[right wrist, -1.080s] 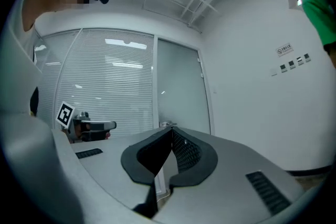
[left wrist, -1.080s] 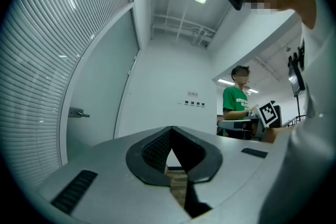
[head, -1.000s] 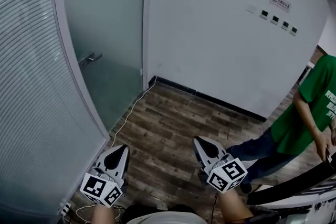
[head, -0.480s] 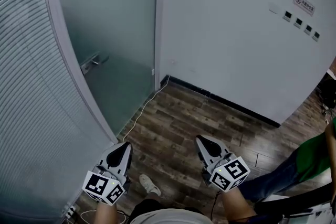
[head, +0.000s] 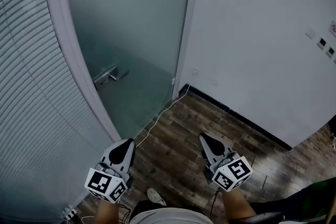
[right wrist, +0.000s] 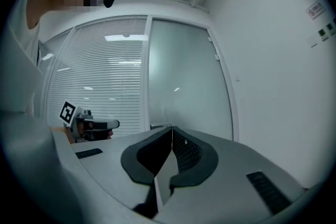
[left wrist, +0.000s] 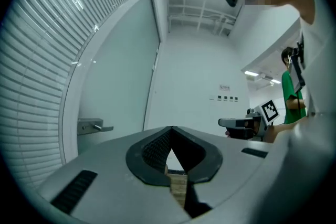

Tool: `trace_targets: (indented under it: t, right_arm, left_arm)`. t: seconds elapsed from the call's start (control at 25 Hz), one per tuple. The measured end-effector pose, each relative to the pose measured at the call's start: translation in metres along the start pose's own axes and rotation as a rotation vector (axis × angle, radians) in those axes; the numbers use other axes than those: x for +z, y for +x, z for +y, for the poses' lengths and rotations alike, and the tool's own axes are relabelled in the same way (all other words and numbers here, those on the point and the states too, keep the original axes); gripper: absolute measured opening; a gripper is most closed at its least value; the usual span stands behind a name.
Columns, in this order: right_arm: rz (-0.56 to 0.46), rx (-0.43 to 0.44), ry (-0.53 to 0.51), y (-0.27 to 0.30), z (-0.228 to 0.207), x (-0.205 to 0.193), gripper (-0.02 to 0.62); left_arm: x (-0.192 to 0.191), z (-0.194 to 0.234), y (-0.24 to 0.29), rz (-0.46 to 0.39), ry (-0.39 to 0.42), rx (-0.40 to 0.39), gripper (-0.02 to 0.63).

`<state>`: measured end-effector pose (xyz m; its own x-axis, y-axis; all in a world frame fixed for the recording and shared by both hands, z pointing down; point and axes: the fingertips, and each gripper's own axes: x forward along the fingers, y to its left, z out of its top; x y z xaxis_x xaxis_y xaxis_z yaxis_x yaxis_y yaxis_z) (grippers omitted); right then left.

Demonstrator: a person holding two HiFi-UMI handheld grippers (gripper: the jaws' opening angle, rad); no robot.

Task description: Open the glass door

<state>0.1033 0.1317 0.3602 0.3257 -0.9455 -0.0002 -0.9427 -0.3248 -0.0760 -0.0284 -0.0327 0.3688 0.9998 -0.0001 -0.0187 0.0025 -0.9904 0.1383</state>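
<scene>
With our left gripper (head: 127, 144) and right gripper (head: 202, 138) both closed on nothing, well short of the frosted glass door (head: 131, 29), we should open one before meeting the door's silver metal lever handle (head: 109, 75) squarely.

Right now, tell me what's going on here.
A person stands on the wooden floor in front of a frosted glass door, holding a gripper in each hand. The left gripper and right gripper are both shut and empty, held level and pointing toward the door. Neither touches the door or its lever handle, which sits ahead of the left gripper. The door looks closed, so opening it has not begun.
</scene>
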Motion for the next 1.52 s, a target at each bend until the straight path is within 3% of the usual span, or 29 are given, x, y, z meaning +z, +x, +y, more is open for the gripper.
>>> trace_targets:
  t: [0.32,0.72,1.24,1.52]
  right_arm:
    - [0.024,0.098,-0.001,0.117,-0.006,-0.01,0.002]
    - [0.022,0.347,-0.009,0.251,-0.024,-0.015,0.002]
    - [0.103,0.79,-0.073,0.429,-0.064,-0.032,0.005]
    - [0.217,1.047,-0.207,0.477,-0.03,-0.068,0.117]
  left_arm:
    - [0.007,0.093,0.027,-0.018,-0.007,0.085,0.002]
    - [0.012,0.167,0.059,-0.045,0.002,0.288,0.002]
    - [0.01,0.235,0.135,-0.079,-0.014,0.633,0.002]
    - [-0.002,0.25,0.126,-0.074,-0.043,0.785,0.002]
